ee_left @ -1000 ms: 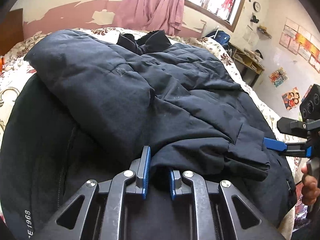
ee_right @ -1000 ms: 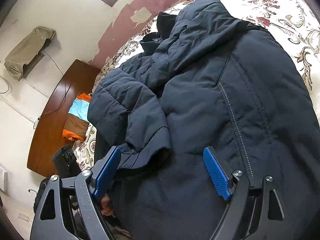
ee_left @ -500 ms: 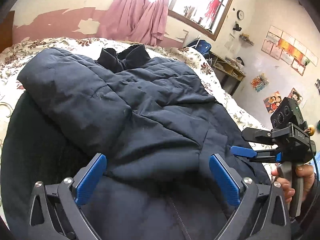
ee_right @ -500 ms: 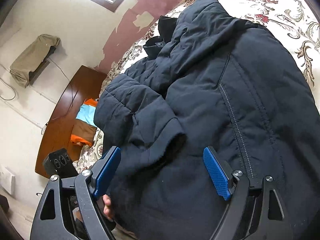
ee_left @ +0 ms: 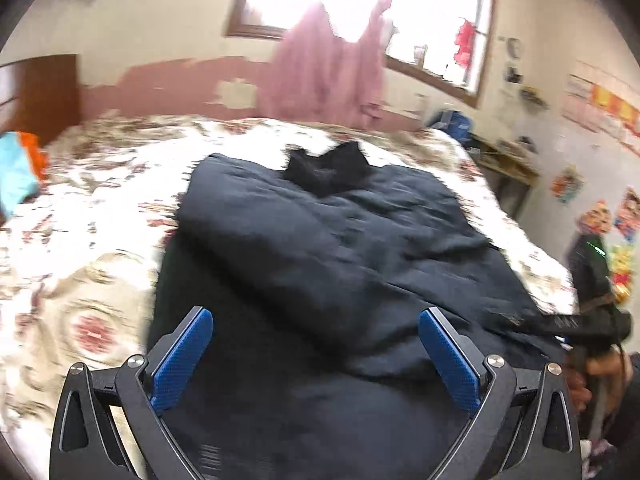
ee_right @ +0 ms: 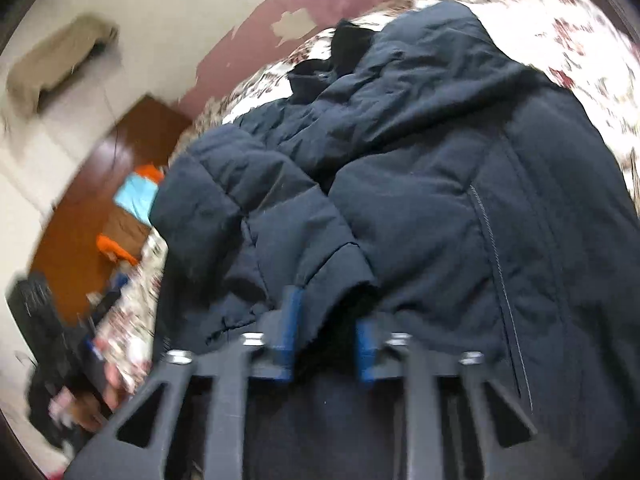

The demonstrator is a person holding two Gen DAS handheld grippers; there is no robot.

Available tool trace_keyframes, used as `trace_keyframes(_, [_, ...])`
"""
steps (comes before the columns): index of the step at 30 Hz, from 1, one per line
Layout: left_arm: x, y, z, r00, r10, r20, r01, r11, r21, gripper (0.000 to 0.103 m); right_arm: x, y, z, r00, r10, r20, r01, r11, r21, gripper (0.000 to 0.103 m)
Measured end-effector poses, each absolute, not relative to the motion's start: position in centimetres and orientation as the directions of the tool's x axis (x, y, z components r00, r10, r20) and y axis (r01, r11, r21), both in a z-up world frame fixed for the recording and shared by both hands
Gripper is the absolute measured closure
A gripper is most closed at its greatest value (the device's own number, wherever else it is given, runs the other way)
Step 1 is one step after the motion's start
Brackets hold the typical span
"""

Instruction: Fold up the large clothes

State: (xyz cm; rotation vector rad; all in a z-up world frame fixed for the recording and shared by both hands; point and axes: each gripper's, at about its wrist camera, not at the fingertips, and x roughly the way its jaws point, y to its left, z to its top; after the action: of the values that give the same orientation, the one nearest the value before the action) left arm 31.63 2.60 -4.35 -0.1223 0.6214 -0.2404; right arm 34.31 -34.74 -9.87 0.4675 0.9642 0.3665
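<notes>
- No readable text, brand, number or sign in either view.
- Colourful paper posters (ee_left: 600, 98) on pale right wall: motion-blurred, lettering unreadable.
- Small round wall clock (ee_left: 514, 48) beside bright window: digits too small and blurred.
- Green glow on blurred black device (ee_left: 596, 250) at right edge: no legible characters.
- Dark navy padded jacket (ee_right: 440, 184): no visible label.
</notes>
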Motion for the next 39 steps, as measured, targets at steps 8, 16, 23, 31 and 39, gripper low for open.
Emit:
trace_keyframes(8, [36.1, 8.6, -3.5, 0.793, -0.161, -0.588, 0.035, 0.975, -0.220, 0.000, 37.3, -37.7, 0.4, 0.712, 0.331, -0.619, -0.204, 0.941, 0.269, 0.099])
trace_keyframes(16, [40.9, 9.4, -4.2, 0.775, -0.105, -0.624, -0.046, 0.974, -0.220, 0.000, 44.9, -40.8, 4.8, 0.823, 0.126, -0.554, -0.120, 0.992, 0.049, 0.099])
trace_keyframes(23, [46.3, 7.5, -4.5, 0.774, -0.078, -0.628, -0.026, 0.988, -0.155, 0.000, 49.9, -40.7, -0.7, 0.776, 0.058, -0.627, -0.070, 0.998, 0.006, 0.098])
trace_keyframes(31, [51.3, 2.6, -5.4, 0.778, -0.080, -0.623, 0.037, 0.996, -0.083, 0.000, 49.4, -39.0, -2.3, 0.829, -0.092, -0.551, 0.026, 0.992, -0.126, 0.053])
trace_keyframes(39, [53.2, -2.2, -8.1, 0.765, -0.020, -0.644, 0.072, 0.996, 0.055, 0.000, 50.9, -34.7, -4.9, 0.753, 0.088, -0.652, -0.195, 0.976, -0.094, 0.052])
